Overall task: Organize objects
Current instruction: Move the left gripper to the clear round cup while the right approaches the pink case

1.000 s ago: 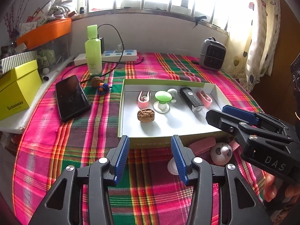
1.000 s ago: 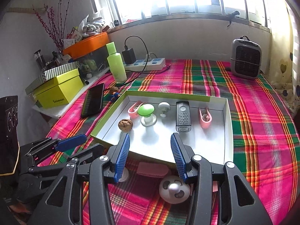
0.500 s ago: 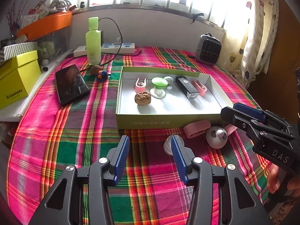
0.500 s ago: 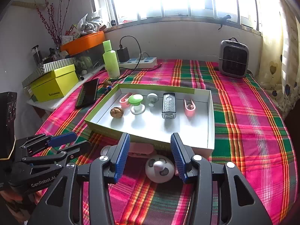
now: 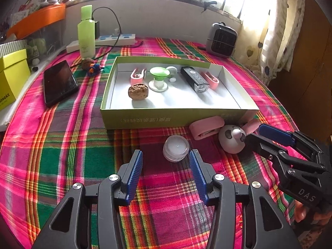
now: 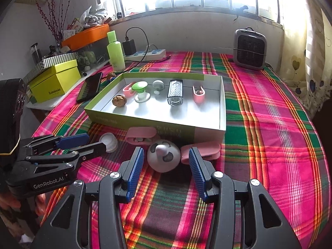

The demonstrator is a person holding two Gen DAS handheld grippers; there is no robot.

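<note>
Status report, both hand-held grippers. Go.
Left hand-held gripper open, facing clear jar. Right hand-held gripper open, facing white ball. Pink clips crowd it.

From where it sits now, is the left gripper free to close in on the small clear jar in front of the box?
Probably yes. The left gripper is open, and the small clear jar stands on bare cloth just ahead of its fingertips. Nothing lies between them; the pink clip and the box are farther off.

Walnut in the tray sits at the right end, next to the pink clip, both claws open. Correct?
No. The walnut sits at the tray's left end, shown in the left wrist view. Left claw and right claw are open.
</note>
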